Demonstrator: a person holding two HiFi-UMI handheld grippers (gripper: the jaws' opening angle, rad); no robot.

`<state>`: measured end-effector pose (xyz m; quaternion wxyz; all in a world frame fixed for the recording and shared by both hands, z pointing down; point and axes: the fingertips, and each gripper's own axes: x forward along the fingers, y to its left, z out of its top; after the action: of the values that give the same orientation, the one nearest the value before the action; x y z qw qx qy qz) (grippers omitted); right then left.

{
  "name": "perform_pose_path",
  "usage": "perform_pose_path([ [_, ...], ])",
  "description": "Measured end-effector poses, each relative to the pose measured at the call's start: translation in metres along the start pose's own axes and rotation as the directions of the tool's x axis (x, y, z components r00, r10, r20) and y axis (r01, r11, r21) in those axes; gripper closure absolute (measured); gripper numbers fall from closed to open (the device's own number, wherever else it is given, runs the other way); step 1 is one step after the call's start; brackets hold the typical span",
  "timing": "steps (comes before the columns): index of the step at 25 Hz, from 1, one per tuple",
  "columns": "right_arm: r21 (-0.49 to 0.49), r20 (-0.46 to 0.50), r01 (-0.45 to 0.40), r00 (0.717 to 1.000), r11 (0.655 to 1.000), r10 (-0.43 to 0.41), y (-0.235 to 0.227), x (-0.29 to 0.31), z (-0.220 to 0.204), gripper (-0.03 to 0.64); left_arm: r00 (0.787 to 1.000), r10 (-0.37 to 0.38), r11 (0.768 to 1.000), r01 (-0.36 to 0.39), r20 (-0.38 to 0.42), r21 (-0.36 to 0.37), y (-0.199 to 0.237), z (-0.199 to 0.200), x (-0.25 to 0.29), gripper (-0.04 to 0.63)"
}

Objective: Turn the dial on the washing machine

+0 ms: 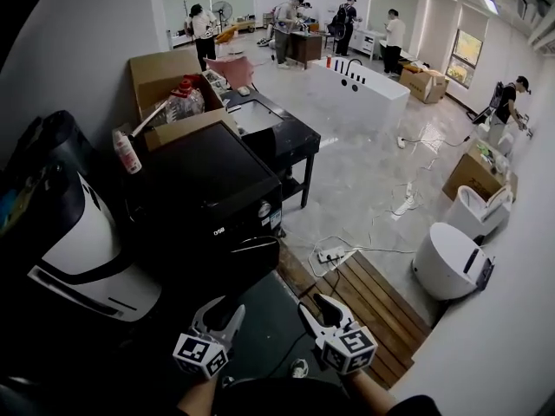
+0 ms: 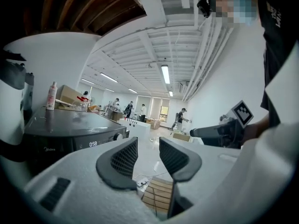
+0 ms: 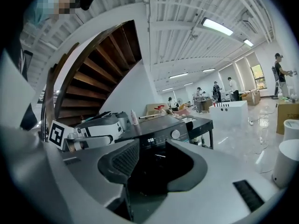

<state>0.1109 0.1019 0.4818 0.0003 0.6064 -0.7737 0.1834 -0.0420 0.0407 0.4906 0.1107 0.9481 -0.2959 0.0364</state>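
The left gripper (image 1: 221,308) and right gripper (image 1: 310,305) hang near the washing machine (image 1: 208,193), jaws apart, holding nothing. The right one faces the dial (image 3: 175,134), apparently aiming to grasp it.

The washing machine (image 1: 204,189) is a black front-loader standing upright on the floor. Its round silver dial (image 1: 264,209) sits near the right end of the front control panel, just right of a lit display (image 3: 151,139) reading 0:58.

The markings on the dial (image 3: 175,134) are too small for me to read; the washer (image 3: 156,125) front looks mostly hidden behind my right gripper (image 3: 153,158).
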Motion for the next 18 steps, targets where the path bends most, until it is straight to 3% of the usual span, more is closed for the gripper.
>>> perform_pose_path([
  [9, -0.020, -0.031, -0.061, 0.998, 0.998, 0.060, -0.048, -0.007, 0.004, 0.459, 0.995, 0.099, 0.994, -0.099, -0.001, -0.034, -0.029, -0.016, 0.012, 0.459],
  [18, -0.037, -0.060, -0.069, 0.996, 0.997, 0.067, -0.067, 0.032, 0.002, 0.463, 0.990, 0.142, 0.989, -0.142, -0.001, -0.038, -0.004, -0.015, 0.030, 0.459],
])
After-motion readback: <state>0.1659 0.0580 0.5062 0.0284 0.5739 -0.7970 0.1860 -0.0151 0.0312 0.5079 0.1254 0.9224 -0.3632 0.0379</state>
